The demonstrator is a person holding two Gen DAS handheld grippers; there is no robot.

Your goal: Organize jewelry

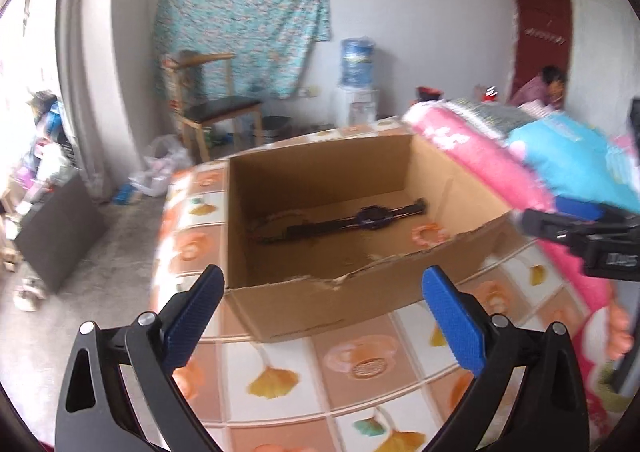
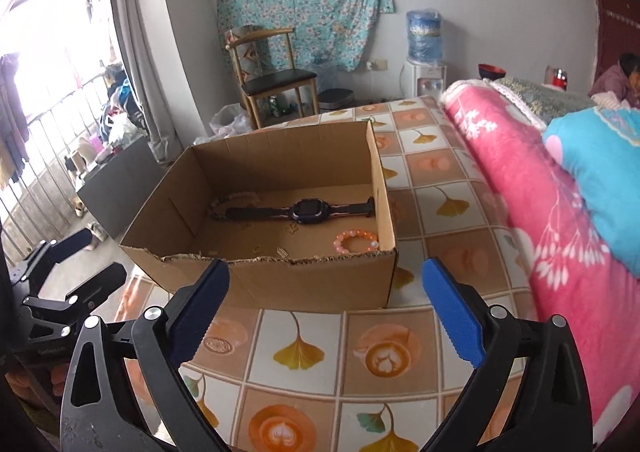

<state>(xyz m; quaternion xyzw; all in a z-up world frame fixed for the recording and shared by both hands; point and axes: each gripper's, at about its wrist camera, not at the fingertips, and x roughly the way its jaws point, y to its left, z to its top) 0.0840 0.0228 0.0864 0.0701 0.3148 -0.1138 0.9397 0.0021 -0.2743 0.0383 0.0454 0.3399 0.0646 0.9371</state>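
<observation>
Both grippers, left (image 1: 322,326) and right (image 2: 325,318), hover before the cardboard box (image 2: 320,284), fingers wide apart and empty; watch (image 2: 306,209) and bead bracelet (image 2: 356,242) lie inside, so next: judged, fetch another piece.

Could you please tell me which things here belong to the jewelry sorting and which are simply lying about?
Part of the job:
- cardboard box
- black watch, lying in the box
- pink bead bracelet, in the box's near right corner
- pale bracelet, under the strap's left end
- small gold pieces on the box floor

Lying about:
- pink blanket
- wooden chair
- water dispenser
</observation>
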